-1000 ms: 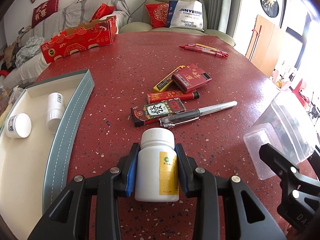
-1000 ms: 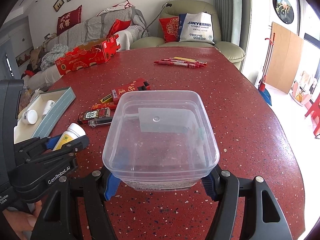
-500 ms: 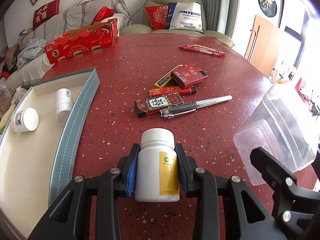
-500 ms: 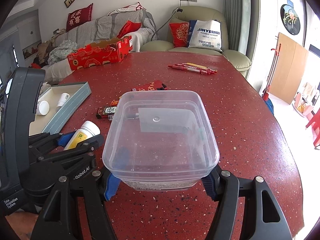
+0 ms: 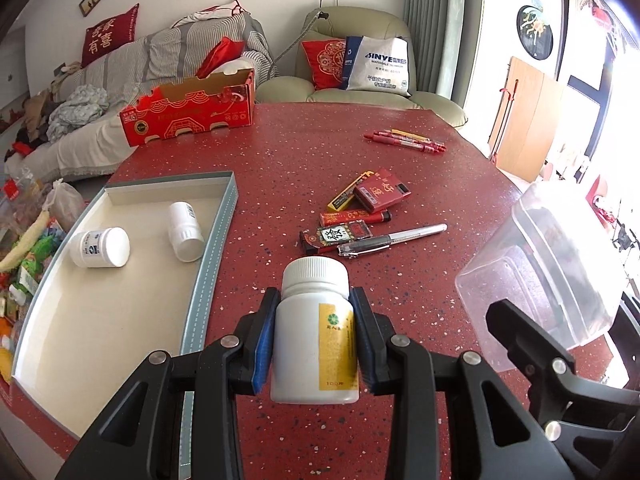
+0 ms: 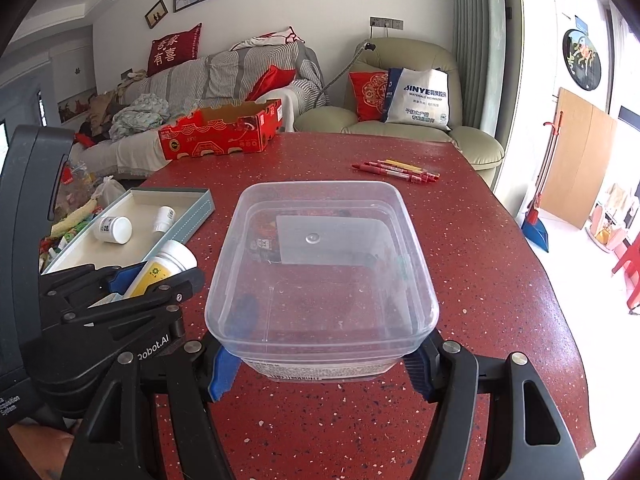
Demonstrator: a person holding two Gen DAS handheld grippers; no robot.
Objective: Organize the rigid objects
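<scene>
Left tongs (image 5: 314,344) pinching a white pill bottle (image 5: 314,332) at both sides of its body, cap forward, held clear above the red bench (image 5: 280,160); right tongs (image 6: 320,356) pinching a clear plastic container (image 6: 320,264) at its near wall, open side up, also off the bench. Probably carrying the bottle to the grey-edged tray (image 5: 208,256) at the left, where two more white bottles (image 5: 100,247) lie on their sides already. For doing this well: keep the squeeze on the bottle steady, because the smooth round body can slip or turn between the pads; bring it over the tray wall with enough clearance, not dragging the bottom on the rim. Lower into the bare part of the tray, near to the viewer, well apart from the lying bottles, so as not to knock them. Release only when the bottom touches the tray floor, or lay it on its side like the others. Keep the container level and away from the left tongs, as the two stand just beside each other now. Lighters and boxes (image 5: 352,216), a pen (image 5: 392,238) and red markers (image 5: 404,142) remain loose on the bench, probably for the container afterwards
</scene>
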